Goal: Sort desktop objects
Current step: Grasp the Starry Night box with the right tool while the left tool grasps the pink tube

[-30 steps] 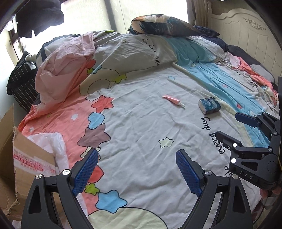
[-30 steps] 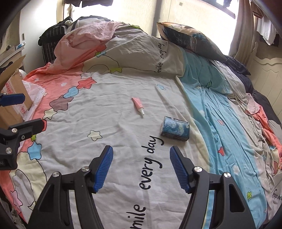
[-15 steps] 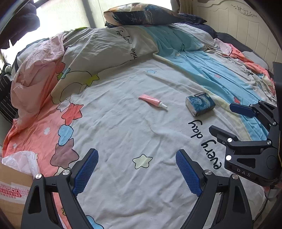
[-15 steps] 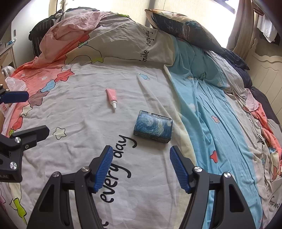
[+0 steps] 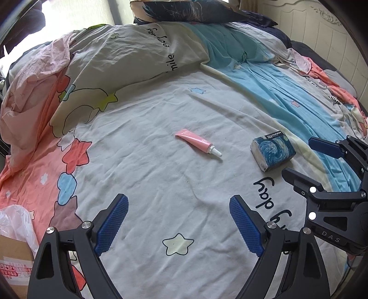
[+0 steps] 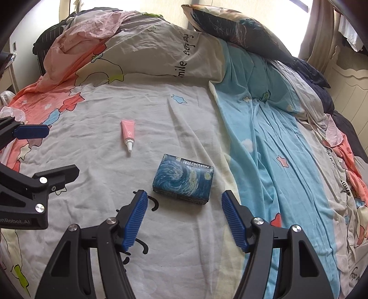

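Note:
A pink tube with a white cap (image 5: 198,145) lies on the bed sheet; it also shows in the right wrist view (image 6: 128,134). A blue swirl-patterned box (image 5: 272,153) lies to its right, and shows in the right wrist view (image 6: 184,182). My left gripper (image 5: 178,226) is open and empty, some way short of the tube. My right gripper (image 6: 184,218) is open and empty, with the box just ahead between its fingertips. The right gripper (image 5: 306,158) shows at the right edge of the left wrist view, beside the box. The left gripper (image 6: 55,154) shows at the left of the right wrist view.
A bunched quilt (image 5: 110,69) and a dark pillow (image 5: 188,11) lie at the far side of the bed. A cardboard box (image 5: 13,264) and a plastic bag (image 5: 16,220) sit off the bed's left edge. A white headboard (image 5: 322,30) is at the right.
Both grippers have moved forward over the bed. The tube and the box are nearer in both views. The box now lies just ahead of the right gripper's fingertips.

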`<state>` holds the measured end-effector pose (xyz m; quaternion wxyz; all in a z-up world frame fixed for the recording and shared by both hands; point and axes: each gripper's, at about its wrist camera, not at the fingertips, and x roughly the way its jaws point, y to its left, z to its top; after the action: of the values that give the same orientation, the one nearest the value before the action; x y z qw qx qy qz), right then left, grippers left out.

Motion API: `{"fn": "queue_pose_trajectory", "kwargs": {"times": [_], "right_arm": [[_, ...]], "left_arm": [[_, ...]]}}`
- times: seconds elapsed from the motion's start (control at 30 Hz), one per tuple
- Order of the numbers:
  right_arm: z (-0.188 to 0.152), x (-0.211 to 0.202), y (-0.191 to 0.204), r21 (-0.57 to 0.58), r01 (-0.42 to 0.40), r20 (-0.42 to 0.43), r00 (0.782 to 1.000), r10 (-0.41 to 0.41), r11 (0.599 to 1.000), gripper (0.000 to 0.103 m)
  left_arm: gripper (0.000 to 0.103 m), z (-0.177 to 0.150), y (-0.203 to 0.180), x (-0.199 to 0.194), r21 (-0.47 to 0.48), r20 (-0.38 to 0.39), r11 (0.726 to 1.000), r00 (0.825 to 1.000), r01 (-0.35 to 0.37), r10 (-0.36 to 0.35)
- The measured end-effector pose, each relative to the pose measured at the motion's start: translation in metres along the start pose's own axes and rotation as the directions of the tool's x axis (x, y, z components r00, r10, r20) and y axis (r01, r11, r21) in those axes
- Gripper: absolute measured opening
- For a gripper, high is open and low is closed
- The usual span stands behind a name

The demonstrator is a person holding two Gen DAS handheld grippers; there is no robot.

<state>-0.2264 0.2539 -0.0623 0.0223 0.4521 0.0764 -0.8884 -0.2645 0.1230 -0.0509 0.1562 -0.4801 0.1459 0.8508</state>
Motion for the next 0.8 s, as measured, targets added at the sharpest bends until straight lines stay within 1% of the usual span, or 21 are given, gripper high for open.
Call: {"fn": "queue_pose_trajectory", "kwargs": {"times": [0.13, 0.23, 0.37, 0.5, 0.67, 0.73, 0.8], "right_arm": [[0.005, 0.006, -0.007, 0.049, -0.040, -0.013, 0.999, 0.040, 0.998, 0.063], [0.008, 0.012, -0.009, 0.074, -0.063, -0.039, 0.997, 0.066, 0.995, 0.063], [0.011, 0.019, -0.009, 0.092, -0.051, -0.065, 0.996, 0.057, 0.994, 0.063], [0.014, 0.025, -0.011, 0.105, -0.042, -0.086, 0.995, 0.052, 0.994, 0.063], [0.015, 0.030, -0.012, 0.108, -0.036, -0.085, 0.995, 0.046, 0.994, 0.063], [0.016, 0.033, -0.013, 0.109, -0.037, -0.087, 0.995, 0.047, 0.993, 0.063], [0.018, 0.034, -0.013, 0.105, -0.039, -0.087, 0.995, 0.048, 0.994, 0.063]], "left_arm": [[0.092, 0.012, 0.002, 0.011, -0.034, -0.008, 0.999, 1.000, 0.010, -0.010], [0.092, 0.021, 0.005, 0.018, -0.067, -0.008, 0.998, 1.000, 0.019, -0.019], [0.092, 0.032, 0.006, 0.029, -0.093, -0.013, 0.996, 1.000, 0.018, -0.020], [0.092, 0.039, 0.001, 0.040, -0.090, -0.025, 0.996, 1.000, 0.014, -0.016], [0.092, 0.044, -0.005, 0.053, -0.077, -0.040, 0.997, 0.999, 0.015, -0.018], [0.092, 0.046, -0.004, 0.057, -0.093, -0.037, 0.996, 0.999, 0.017, -0.021], [0.092, 0.048, -0.003, 0.065, -0.115, -0.052, 0.993, 0.998, 0.030, -0.036]]}}
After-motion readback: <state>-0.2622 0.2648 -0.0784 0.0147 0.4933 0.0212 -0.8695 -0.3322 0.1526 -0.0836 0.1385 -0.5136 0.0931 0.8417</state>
